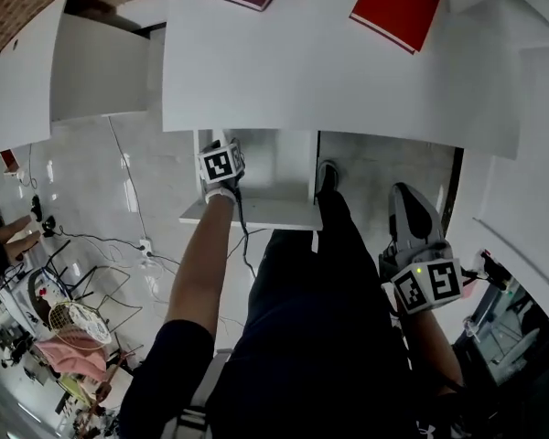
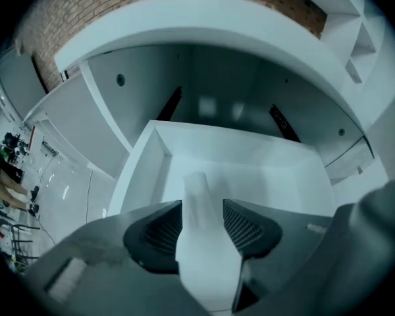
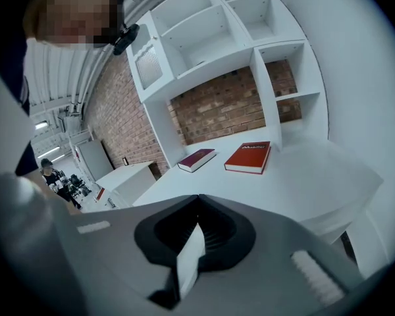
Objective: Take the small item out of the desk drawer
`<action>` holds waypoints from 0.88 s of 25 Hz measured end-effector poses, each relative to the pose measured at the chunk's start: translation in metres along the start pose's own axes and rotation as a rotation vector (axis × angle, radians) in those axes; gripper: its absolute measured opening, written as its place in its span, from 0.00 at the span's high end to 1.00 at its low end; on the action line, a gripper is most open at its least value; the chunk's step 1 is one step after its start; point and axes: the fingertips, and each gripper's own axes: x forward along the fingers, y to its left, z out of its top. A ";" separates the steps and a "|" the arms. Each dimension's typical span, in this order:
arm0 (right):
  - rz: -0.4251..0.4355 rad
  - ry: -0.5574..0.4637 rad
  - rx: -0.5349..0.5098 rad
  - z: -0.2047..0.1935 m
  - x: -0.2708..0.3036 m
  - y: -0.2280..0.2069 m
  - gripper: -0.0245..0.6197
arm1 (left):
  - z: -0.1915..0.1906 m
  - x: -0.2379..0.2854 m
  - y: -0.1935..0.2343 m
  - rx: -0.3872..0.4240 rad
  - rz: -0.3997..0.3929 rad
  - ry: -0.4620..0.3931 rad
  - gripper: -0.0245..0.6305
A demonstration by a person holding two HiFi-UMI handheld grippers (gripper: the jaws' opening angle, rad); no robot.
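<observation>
The white desk point(image 1: 302, 71) has an open drawer point(image 1: 274, 213) under its front edge. The left gripper point(image 2: 203, 209) hangs over the drawer, jaws apart, with the small white item point(image 2: 201, 249) between them. The right gripper point(image 3: 199, 228), jaws together, sits low off the desk's front edge.

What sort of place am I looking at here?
Probably a workshop or lab with an office corner: white desk, brick wall with shelves, cables across the floor.

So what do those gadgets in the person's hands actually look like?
The left gripper and right gripper each have a grey body, two black ribbed jaw pads and a white cube with black square markers. A dark cable trails from the left one. The left sleeve is dark and short.
</observation>
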 end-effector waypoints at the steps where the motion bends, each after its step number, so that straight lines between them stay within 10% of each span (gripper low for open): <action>1: -0.012 0.004 0.002 -0.003 -0.003 -0.002 0.96 | -0.001 0.006 0.002 0.012 0.007 0.006 0.66; 22: -0.026 0.034 -0.004 -0.015 -0.015 0.011 0.96 | -0.007 0.034 -0.003 0.083 0.013 0.043 0.77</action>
